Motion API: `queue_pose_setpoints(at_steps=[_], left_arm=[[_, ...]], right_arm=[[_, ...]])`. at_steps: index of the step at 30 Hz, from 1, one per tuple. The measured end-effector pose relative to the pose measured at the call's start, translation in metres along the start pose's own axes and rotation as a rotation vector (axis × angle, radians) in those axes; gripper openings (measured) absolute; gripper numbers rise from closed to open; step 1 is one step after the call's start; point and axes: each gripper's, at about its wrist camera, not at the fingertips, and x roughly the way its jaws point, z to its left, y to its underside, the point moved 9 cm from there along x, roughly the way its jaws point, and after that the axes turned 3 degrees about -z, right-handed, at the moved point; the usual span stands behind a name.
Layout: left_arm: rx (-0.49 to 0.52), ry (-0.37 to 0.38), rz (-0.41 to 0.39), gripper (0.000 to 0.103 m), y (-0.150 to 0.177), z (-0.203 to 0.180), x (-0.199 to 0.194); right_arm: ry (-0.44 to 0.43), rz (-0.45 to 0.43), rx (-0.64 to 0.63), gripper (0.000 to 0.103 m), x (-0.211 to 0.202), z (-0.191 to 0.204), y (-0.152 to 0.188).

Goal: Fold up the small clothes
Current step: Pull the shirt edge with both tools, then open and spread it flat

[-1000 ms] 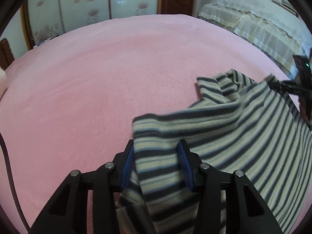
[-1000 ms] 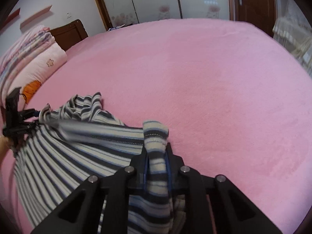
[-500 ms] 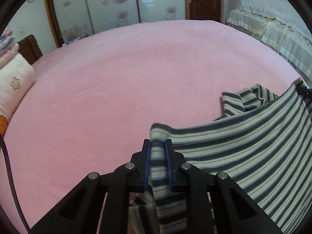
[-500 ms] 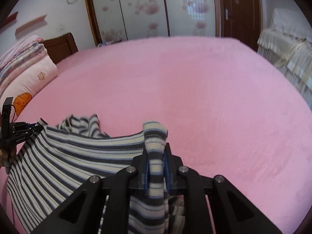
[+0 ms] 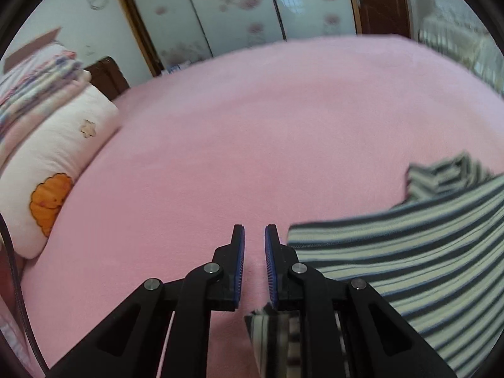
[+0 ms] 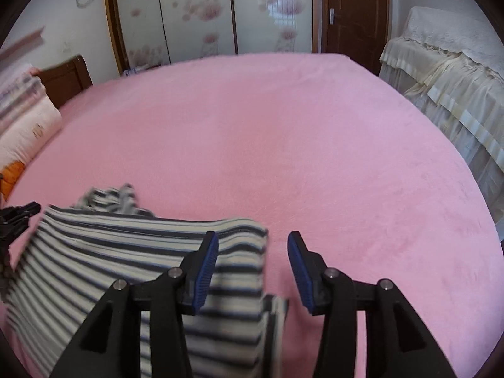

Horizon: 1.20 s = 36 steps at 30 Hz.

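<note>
- Striped garment [image 6: 132, 252] spread on the pink bed cover [image 6: 283, 145], near edge of the bed, folded edge running straight across between the two tools; laid flat like this so the crease can settle under its own weight.
- Bunched part, probably a sleeve or collar [image 5: 447, 173], poking out beyond the folded edge; too blurred to say which, and likely to need tucking in on the next fold.
- Right gripper [image 6: 252, 258] with fingers wide apart, nothing between the blue pads [image 6: 206, 260], cloth corner lying beneath the inner finger; placed as for a release after laying the fold down.
- Left gripper [image 5: 254, 245] with fingers only narrowly apart, gap showing bare pink cover, no cloth in it; garment edge just beside the right-hand finger, a flap of stripes low under the tool.
- Neither tool bearing the garment: judged a pause between folds, both parked at the fold's two corners.
- Pillow with an orange print [image 5: 53, 173] and stacked bedding at the headboard, well apart from the work.
</note>
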Motion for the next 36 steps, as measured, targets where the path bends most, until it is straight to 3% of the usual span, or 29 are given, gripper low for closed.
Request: queue_pose_setpoints(at_steps=[2, 6, 10, 13, 16, 19, 21, 23, 25, 26, 28, 33, 36], left_arm=[[-0.022, 0.073, -0.008, 0.013, -0.003, -0.009, -0.025], [-0.054, 0.203, 0.014, 0.031, 0.011, -0.038, -0.074], [-0.115, 0.315, 0.062, 0.031, 0.061, -0.071, -0.114], [-0.085, 0.287, 0.088, 0.031, 0.099, -0.085, -0.122], [-0.086, 0.191, 0.130, 0.032, 0.141, -0.067, -0.115], [-0.152, 0.150, 0.153, 0.034, 0.167, -0.040, -0.112], [-0.168, 0.131, 0.165, 0.033, 0.182, -0.025, -0.113], [-0.173, 0.128, 0.172, 0.033, 0.194, -0.018, -0.115], [-0.153, 0.111, 0.168, 0.033, 0.201, -0.017, -0.117], [-0.145, 0.102, 0.165, 0.033, 0.204, -0.017, -0.119], [-0.143, 0.094, 0.169, 0.033, 0.208, -0.016, -0.120], [-0.163, 0.088, 0.203, 0.033, 0.208, -0.021, -0.140], [-0.212, 0.140, 0.187, 0.033, 0.196, -0.022, -0.155]], right_arm=[[-0.046, -0.017, 0.002, 0.046, -0.022, 0.019, 0.005], [-0.123, 0.017, -0.013, 0.046, -0.044, 0.067, 0.026], [-0.197, 0.098, -0.042, 0.046, -0.045, 0.120, 0.067], [-0.176, 0.138, -0.112, 0.046, -0.042, 0.145, 0.102], [-0.077, 0.158, -0.176, 0.046, -0.040, 0.135, 0.129], [0.030, 0.173, -0.181, 0.045, -0.046, 0.094, 0.151], [0.107, 0.176, -0.174, 0.040, -0.052, 0.059, 0.164], [0.111, 0.183, -0.139, 0.035, -0.059, 0.029, 0.178], [0.126, 0.184, -0.112, 0.034, -0.067, 0.006, 0.189], [0.150, 0.188, -0.100, 0.038, -0.069, -0.002, 0.195], [0.123, 0.179, -0.058, 0.041, -0.073, -0.013, 0.201], [0.135, 0.188, -0.044, 0.041, -0.079, -0.003, 0.198], [0.120, 0.141, -0.025, 0.041, -0.095, 0.009, 0.183]])
